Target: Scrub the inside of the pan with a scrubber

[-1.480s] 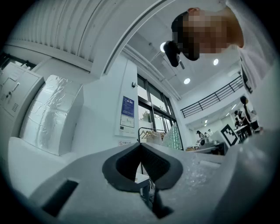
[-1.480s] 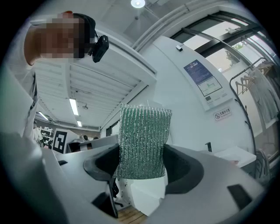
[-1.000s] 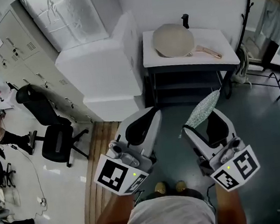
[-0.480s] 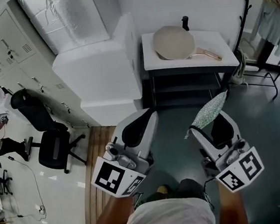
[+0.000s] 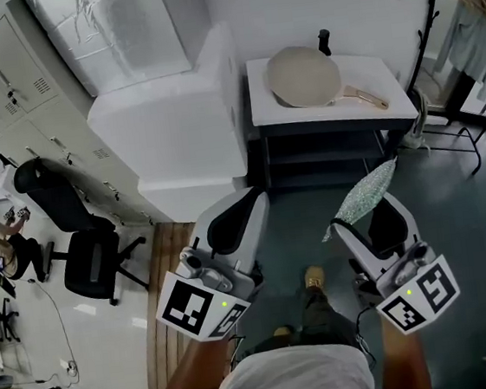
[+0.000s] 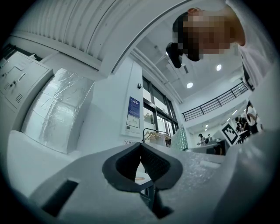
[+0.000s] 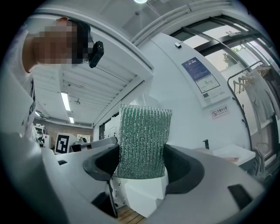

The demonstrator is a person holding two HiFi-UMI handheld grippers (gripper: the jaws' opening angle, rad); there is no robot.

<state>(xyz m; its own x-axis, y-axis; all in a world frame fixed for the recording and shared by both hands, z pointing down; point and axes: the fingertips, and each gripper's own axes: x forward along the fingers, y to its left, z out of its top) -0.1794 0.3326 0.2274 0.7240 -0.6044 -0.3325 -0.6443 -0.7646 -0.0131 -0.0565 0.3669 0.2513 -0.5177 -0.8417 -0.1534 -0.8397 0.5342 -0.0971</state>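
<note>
The round, light brown pan with a wooden handle point(image 5: 302, 75) sits on the small white table point(image 5: 388, 94) in the upper right of the head view. It is far from both grippers. A little black thing point(image 5: 323, 41) stands just behind the pan on the table; it is too small to tell what it is.

The green, sparkly, flat scrubber point(image 7: 142, 146) is in the right gripper point(image 5: 370, 218), in the lower right of the head view. The two jaws squeeze it from both sides, and most of it sticks up past the jaw tips. In the head view it points up toward the table.

The left gripper point(image 6: 141, 159) is in the lower middle of the head view, beside the right one. Its jaws are pressed together with nothing between them.

Both grippers are held over a dark grey floor. One brown shoe point(image 5: 313, 277) of the person shows between them at the bottom.

A big white block point(image 5: 173, 119) stands just left of the table. A black office chair point(image 5: 74, 243) stands at the left on a shiny pale floor. A black coat rack point(image 5: 443, 1) with clothes is at the upper right edge.
</note>
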